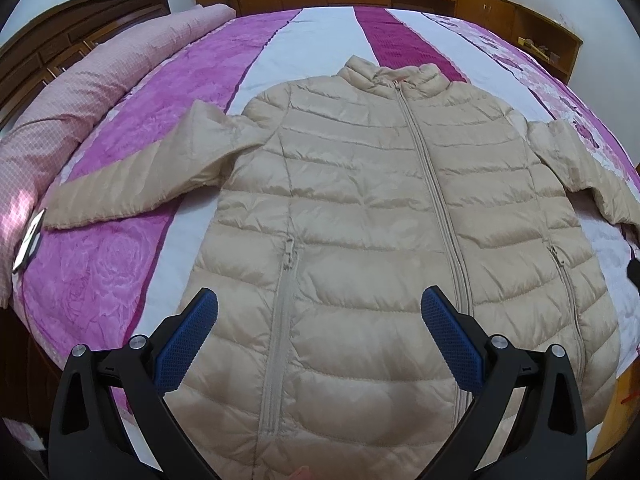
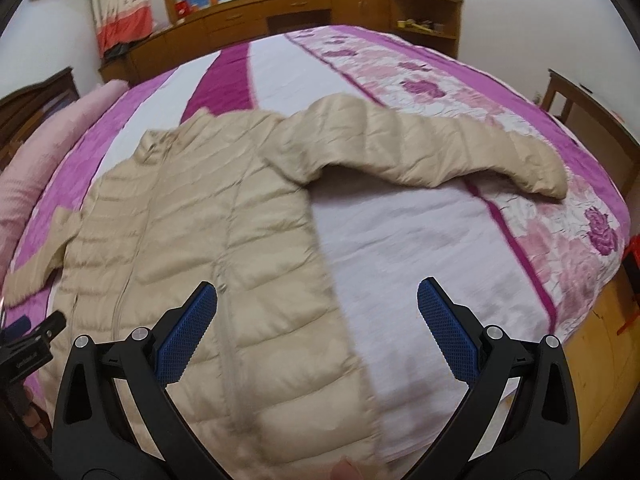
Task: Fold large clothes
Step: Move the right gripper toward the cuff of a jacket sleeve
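Striped bedspread (image 1: 320, 40), beige jacket (image 1: 360, 208) flat, claws open

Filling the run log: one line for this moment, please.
stage: pre-fold | jacket: flat on bed, zipped | left claw: open, empty | right claw: open, empty

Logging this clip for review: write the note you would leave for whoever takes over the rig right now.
Left claw: open, empty, hovering over the jacket's lower front.
Right claw: open, empty, over the jacket's hem edge and bare bedspread.
Beige puffer jacket: lies flat on the bed, front up, zipped, collar away from you, both sleeves spread outward.
Done: jacket laid out; no fold visible yet.
Left: fold in the sleeves, then the body. The sleeve on the right claw's side looks like a sensible first grab.
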`<state>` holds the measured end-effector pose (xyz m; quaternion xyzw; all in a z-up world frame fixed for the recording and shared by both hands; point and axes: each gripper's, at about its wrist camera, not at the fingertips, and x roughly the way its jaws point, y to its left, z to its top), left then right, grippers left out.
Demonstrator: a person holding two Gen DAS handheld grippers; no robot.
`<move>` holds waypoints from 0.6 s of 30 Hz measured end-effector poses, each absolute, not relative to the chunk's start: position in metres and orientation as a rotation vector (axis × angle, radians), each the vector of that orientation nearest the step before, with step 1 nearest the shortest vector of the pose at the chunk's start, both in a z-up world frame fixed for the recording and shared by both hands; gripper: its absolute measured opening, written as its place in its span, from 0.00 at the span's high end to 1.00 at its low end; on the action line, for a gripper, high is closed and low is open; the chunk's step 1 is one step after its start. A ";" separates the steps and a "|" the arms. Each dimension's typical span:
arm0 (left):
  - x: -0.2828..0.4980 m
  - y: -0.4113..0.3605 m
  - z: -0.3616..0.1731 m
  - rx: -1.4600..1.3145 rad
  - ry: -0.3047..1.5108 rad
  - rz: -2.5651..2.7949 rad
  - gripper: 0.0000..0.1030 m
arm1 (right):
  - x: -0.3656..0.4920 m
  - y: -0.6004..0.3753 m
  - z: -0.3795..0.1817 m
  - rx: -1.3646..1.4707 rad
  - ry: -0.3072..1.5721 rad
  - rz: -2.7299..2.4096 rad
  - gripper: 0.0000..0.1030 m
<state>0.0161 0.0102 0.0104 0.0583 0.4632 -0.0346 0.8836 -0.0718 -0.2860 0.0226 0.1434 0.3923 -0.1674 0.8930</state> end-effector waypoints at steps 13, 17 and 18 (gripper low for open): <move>0.044 0.003 0.026 0.136 0.954 -0.097 0.05 | -0.071 -0.375 0.044 0.337 0.728 -0.516 0.03; 0.050 -0.005 0.024 0.138 0.962 -0.107 0.05 | -0.068 -0.407 0.039 0.351 0.721 -0.577 0.03; 0.052 -0.005 0.022 0.132 0.968 -0.110 0.05 | -0.067 -0.415 0.037 0.356 0.718 -0.585 0.03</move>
